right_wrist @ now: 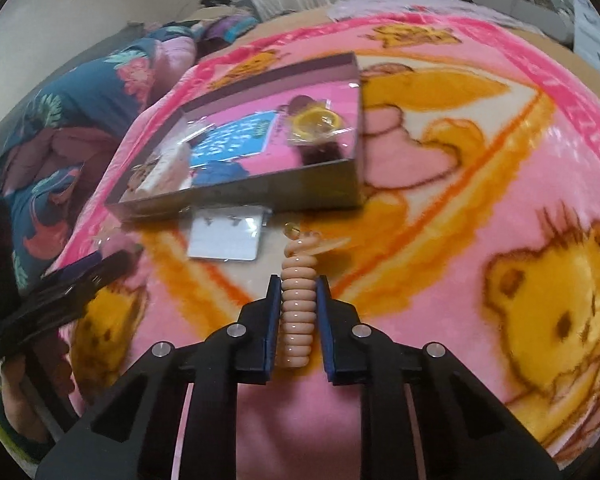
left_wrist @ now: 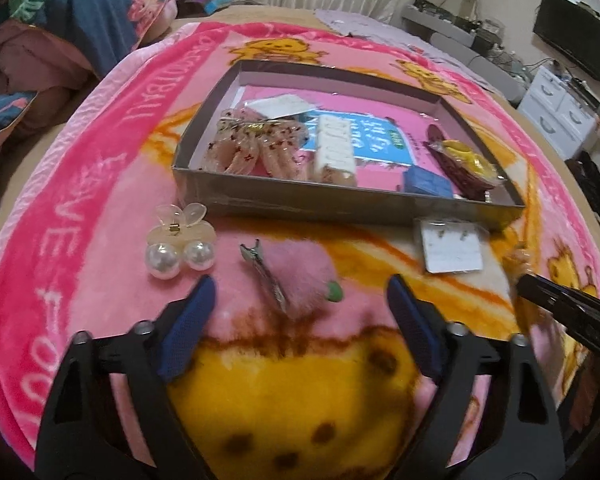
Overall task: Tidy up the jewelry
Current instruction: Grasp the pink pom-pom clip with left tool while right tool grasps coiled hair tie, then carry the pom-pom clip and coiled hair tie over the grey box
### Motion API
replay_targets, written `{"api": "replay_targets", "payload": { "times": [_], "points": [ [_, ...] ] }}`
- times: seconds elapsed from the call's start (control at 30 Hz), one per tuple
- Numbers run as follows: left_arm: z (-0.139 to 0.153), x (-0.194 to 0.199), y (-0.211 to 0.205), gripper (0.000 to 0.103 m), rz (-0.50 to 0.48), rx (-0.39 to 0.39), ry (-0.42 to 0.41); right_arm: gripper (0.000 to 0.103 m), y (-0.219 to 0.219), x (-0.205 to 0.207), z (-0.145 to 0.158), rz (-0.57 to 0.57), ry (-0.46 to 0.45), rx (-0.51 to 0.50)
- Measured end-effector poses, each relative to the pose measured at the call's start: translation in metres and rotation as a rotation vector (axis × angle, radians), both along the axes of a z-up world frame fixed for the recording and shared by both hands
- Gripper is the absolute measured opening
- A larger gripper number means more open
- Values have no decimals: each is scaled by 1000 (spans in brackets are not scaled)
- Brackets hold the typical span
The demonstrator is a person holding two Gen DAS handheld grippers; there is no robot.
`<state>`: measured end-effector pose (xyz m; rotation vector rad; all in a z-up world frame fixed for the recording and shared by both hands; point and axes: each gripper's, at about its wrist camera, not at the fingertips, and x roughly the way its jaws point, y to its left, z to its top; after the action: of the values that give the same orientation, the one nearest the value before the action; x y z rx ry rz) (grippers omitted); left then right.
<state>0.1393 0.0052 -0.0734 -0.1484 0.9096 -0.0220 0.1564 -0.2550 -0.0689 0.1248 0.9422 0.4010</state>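
A shallow grey box (left_wrist: 260,200) lies on the pink blanket and holds speckled hair claws (left_wrist: 256,140), a white clip (left_wrist: 336,148), a blue box (left_wrist: 426,182) and a yellow packet (left_wrist: 466,158). In front of it lie a pearl flower clip (left_wrist: 180,240), a pink furry clip (left_wrist: 288,272) and a white earring card (left_wrist: 452,250). My left gripper (left_wrist: 300,300) is open above the furry clip. My right gripper (right_wrist: 298,300) is shut on a peach spiral hair tie (right_wrist: 296,312), held above the blanket near the box (right_wrist: 240,196) and the earring card (right_wrist: 226,240).
The pink cartoon blanket (left_wrist: 100,184) covers the bed. A folded floral quilt (left_wrist: 60,20) lies at the far left. White drawers (left_wrist: 560,116) and a monitor (left_wrist: 576,44) stand at the far right. The right gripper shows at the left view's right edge (left_wrist: 572,304).
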Motion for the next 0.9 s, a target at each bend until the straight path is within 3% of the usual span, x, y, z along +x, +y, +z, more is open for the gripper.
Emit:
{"api": "replay_targets", "payload": {
  "times": [0.1, 0.27, 0.4, 0.63, 0.9],
  "points": [
    [-5, 6, 2, 49, 11, 5, 18, 17, 2, -9, 7, 23, -48, -10],
    [-4, 7, -2, 30, -5, 38, 17, 17, 1, -15, 14, 47, -90, 7],
    [1, 2, -3, 23, -30, 12, 12, 17, 4, -19, 20, 79, -114, 27],
    [18, -14, -11, 23, -89, -11, -23, 17, 13, -29, 30, 123, -181, 12],
    [31, -26, -4, 23, -90, -28, -61, 17, 19, -33, 36, 161, -215, 22]
  ]
}}
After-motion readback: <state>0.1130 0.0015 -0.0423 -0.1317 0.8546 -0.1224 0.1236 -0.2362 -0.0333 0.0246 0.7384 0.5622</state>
